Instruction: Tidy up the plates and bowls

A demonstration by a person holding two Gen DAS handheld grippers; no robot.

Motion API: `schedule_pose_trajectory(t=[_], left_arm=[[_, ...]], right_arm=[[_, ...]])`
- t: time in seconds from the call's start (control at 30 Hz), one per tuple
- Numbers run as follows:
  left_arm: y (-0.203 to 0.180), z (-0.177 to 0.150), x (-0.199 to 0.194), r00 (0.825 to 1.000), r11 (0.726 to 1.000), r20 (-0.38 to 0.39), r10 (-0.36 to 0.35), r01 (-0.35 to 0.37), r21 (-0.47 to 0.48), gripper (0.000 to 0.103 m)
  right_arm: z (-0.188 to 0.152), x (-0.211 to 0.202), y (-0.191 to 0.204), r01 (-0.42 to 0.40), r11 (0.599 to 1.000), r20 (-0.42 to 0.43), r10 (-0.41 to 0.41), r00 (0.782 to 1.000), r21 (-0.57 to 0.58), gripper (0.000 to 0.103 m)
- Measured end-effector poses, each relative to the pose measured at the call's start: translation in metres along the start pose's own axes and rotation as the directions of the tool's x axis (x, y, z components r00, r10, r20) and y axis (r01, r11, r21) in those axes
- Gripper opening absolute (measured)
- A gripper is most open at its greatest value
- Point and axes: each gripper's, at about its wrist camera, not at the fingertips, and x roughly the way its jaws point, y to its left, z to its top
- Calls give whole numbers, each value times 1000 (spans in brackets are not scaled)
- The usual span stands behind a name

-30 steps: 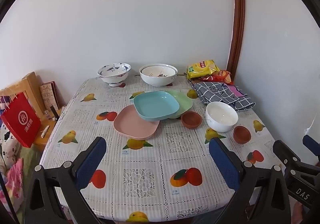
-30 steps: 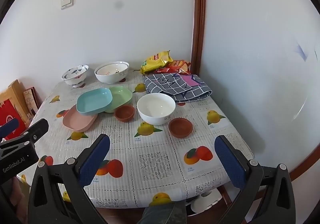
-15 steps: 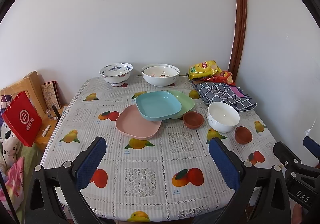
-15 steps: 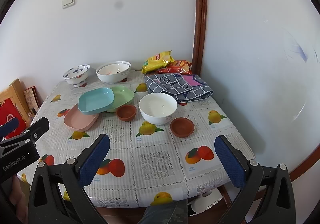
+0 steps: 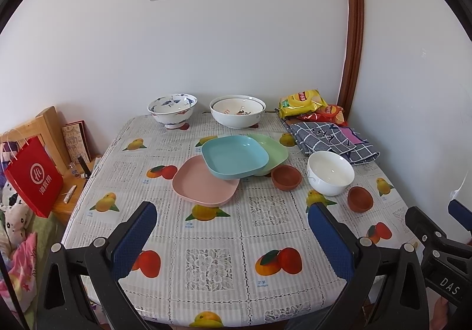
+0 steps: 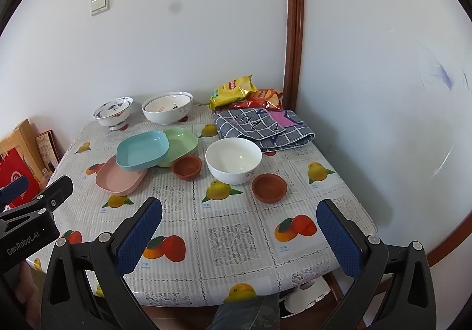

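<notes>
Left wrist view shows the job at its start, I think: nothing is picked up yet. Three flat plates sit in a messy pile in the middle of the counter (image 5: 224,265). The blue plate (image 5: 234,158) is on top. It leans on the pink plate (image 5: 203,185) at its 7 o'clock and on the green plate (image 5: 273,150) at its 2 o'clock.

Just at 3 o'clock from the pile is a small brown bowl (image 5: 286,178). Next comes the white bowl (image 5: 330,172), and then a second brown bowl (image 5: 360,198), near the counter's right edge. At the far side, by the wall, stand a blue-patterned bowl (image 5: 172,108) and a big white bowl (image 5: 237,111).

The left gripper (image 5: 233,229) hangs over the near edge, fingers wide apart and holding nothing. The plates lie at 12 o'clock from it, well apart. The right gripper (image 6: 239,226) is also wide open and empty. From it the white bowl (image 6: 233,158) is at 12 o'clock and the second brown bowl (image 6: 269,186) is a bit nearer.

The next move is probably to reach forward, pinch a plate rim or a small bowl, and stack like with like. The blue plate is tilted, so it may slide.

Past the dishes, a checked cloth (image 5: 327,138) and snack bags (image 5: 303,102) lie in the far right corner.
</notes>
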Motion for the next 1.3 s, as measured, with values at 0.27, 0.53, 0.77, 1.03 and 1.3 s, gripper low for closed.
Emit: schedule_pose_trajectory(t=[0.27, 0.53, 0.77, 1.03, 1.3], left_arm=[[1, 1, 1, 1000, 1000, 1, 1, -1, 2, 103], [3, 0, 0, 1000, 1000, 3, 2, -2, 2, 103], [3, 0, 0, 1000, 1000, 4, 2, -2, 3, 103], [2, -1, 0, 1000, 1000, 5, 3, -3, 3, 103], [2, -1, 0, 1000, 1000, 4, 2, -2, 3, 103]], right_arm=[[0, 0, 1, -3, 1000, 0, 3, 1000, 1, 103], [1, 0, 2, -4, 1000, 1, 4, 1000, 1, 103], [1, -1, 2, -5, 1000, -1, 5, 1000, 3, 103], [1, -1, 0, -8, 1000, 1, 8, 1000, 11, 103], [0, -2, 0, -10, 1000, 2, 10, 1000, 13, 103]])
